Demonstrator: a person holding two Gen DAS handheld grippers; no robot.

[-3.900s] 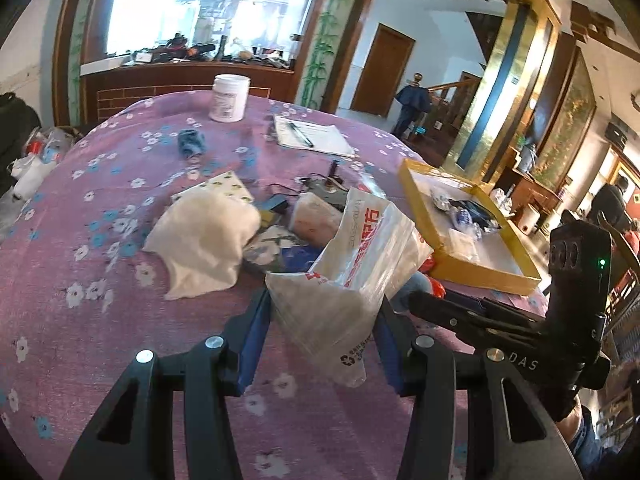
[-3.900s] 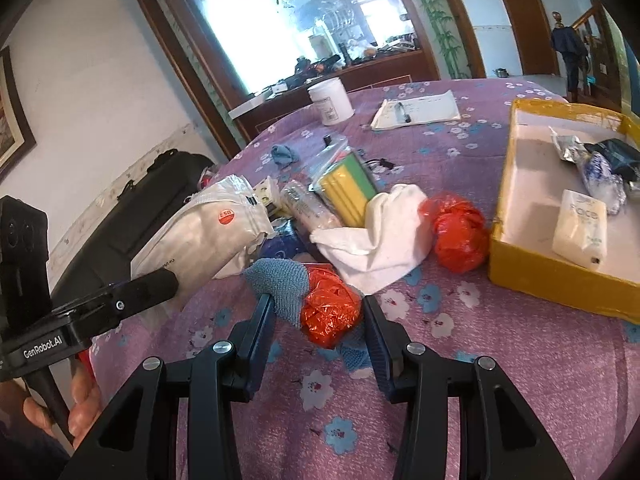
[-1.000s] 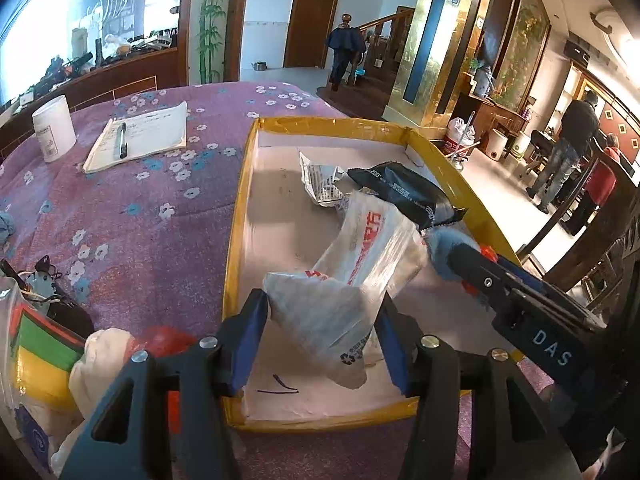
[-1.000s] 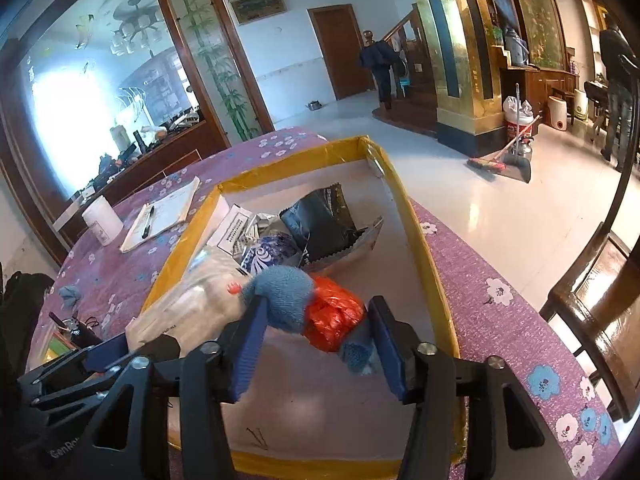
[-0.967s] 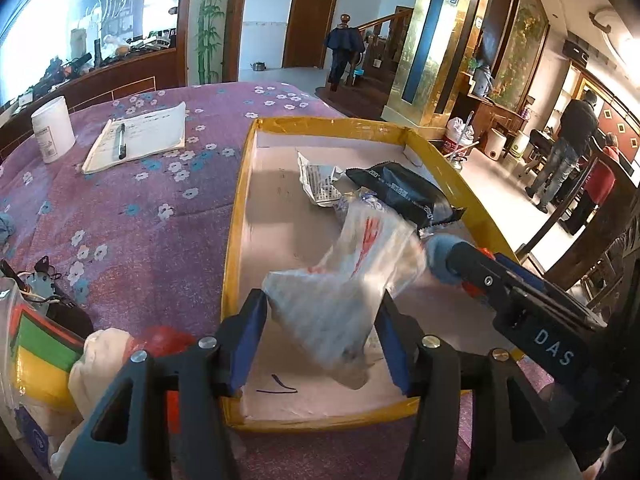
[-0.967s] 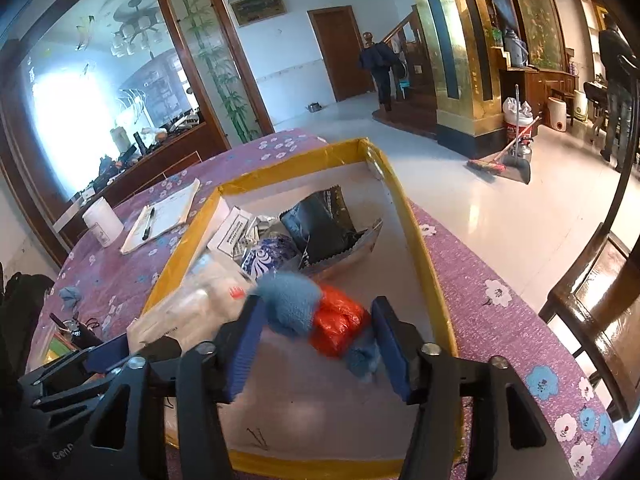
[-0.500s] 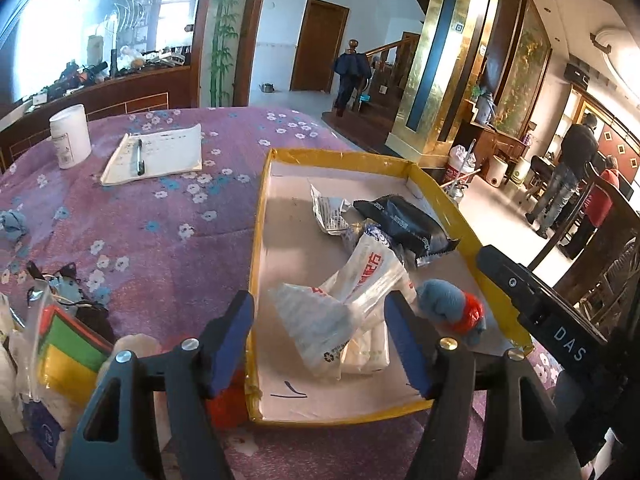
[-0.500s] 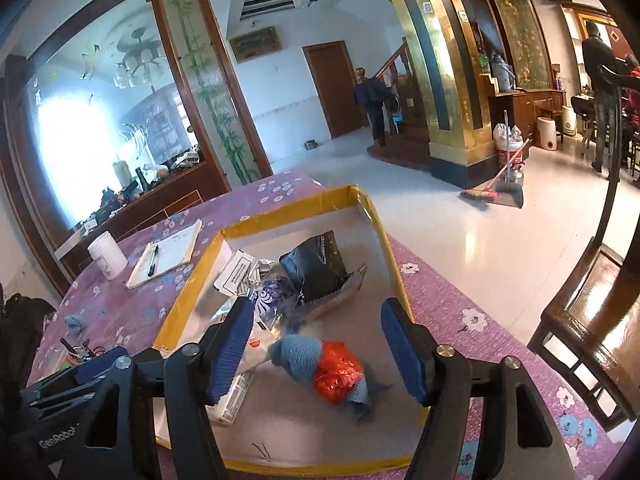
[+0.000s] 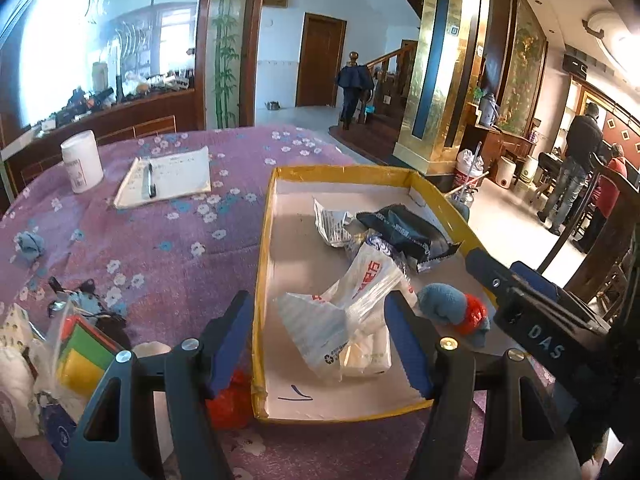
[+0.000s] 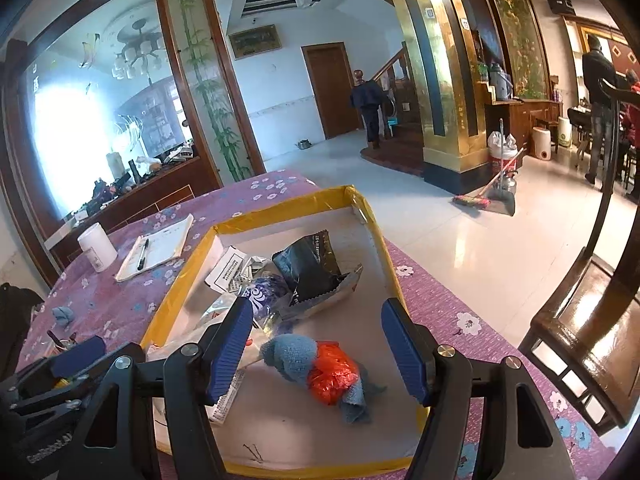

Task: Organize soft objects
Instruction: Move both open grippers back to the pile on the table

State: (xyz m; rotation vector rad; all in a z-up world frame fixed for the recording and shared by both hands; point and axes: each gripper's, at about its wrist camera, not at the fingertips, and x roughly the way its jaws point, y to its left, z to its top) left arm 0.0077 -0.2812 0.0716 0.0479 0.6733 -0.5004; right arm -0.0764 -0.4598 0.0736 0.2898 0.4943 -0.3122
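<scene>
Purple flowered cloth covered the table, and a yellow-rimmed tray sat on its right side in a large hall. Both grippers hung over the tray's near end. The left gripper had just been opening; its blue pads stood wide apart and pressed on nothing, though the clear bag lay on the tray floor in line with the gap between them. The right gripper had likewise just been opening, and the blue cloth wrapped round an orange bag lay loose on the tray below its spread jaws. Dark and foil packets lay farther back in the tray.

The step in hand looked like a double drop-off, apparently finished, since both items rested in the tray untouched. More soft things waited outside it: a white cloth, a bag of coloured sheets, a red bag touching the tray's near-left corner, and a small blue cloth well apart on the table. The next move probably called for lifting both grippers clear and swinging left toward that pile, jaws kept open.
</scene>
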